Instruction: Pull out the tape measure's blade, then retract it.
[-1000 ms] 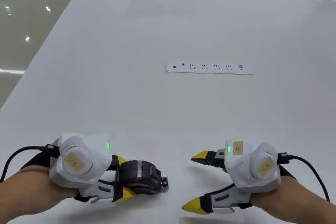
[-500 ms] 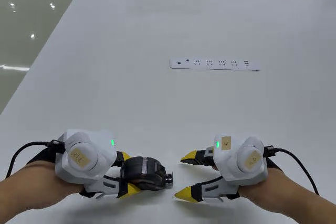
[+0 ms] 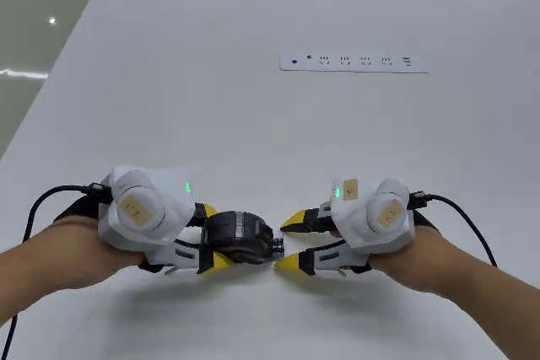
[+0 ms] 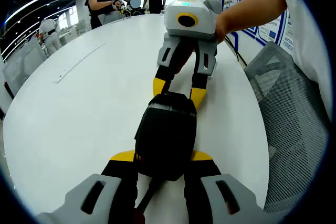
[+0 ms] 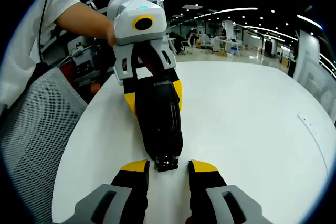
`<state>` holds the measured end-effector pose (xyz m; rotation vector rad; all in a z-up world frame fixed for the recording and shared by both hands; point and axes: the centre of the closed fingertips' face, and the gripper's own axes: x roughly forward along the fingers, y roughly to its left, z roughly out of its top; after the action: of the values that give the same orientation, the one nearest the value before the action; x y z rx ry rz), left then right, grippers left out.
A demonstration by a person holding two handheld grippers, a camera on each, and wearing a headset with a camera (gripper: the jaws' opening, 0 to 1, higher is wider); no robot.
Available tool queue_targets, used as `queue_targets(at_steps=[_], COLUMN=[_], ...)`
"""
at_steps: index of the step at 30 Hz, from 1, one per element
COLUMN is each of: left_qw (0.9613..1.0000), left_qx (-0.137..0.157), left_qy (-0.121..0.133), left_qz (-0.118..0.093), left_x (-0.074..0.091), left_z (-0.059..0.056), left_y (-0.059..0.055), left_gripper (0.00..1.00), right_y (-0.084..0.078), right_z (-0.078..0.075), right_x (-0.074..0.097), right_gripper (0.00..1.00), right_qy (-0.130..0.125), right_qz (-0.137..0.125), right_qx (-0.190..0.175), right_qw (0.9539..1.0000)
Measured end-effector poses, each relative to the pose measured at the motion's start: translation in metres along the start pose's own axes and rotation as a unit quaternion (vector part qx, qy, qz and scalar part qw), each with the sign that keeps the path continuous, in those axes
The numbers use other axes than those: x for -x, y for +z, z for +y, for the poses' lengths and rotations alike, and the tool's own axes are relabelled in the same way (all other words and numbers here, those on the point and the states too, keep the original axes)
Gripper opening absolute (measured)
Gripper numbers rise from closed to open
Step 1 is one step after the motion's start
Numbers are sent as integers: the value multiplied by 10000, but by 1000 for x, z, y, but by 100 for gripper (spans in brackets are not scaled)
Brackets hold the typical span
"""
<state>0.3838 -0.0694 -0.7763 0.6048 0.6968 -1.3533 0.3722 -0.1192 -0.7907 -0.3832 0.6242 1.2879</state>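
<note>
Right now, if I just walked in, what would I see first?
The black tape measure, clamped in the left gripper near the front of the white table. The right gripper faces it, yellow-tipped jaws open either side of the blade's hook. Farther back lies a white power strip.
</note>
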Motion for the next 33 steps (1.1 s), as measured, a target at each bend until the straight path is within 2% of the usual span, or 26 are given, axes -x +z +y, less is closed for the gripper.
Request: queue_targets(at_steps=[4,11,33], left_qw=[10000,10000,10000], left_qx=[3,-6,-33], left_qy=[-2,-8,-33], left_qz=[0,-11,-13], left_x=[0,1,0], left_z=[0,-1,0], left_y=[0,0,0], left_gripper=[29,29,28], right_y=[2,2,0], right_z=[-1,7,6], right_x=[-2,-4,-2], right_gripper=[25,18,14], right_qy=[25,177,333], right_qz=[-49,-69,-21], right_qx=[76,312,457], right_qw=[10000,9993,9984])
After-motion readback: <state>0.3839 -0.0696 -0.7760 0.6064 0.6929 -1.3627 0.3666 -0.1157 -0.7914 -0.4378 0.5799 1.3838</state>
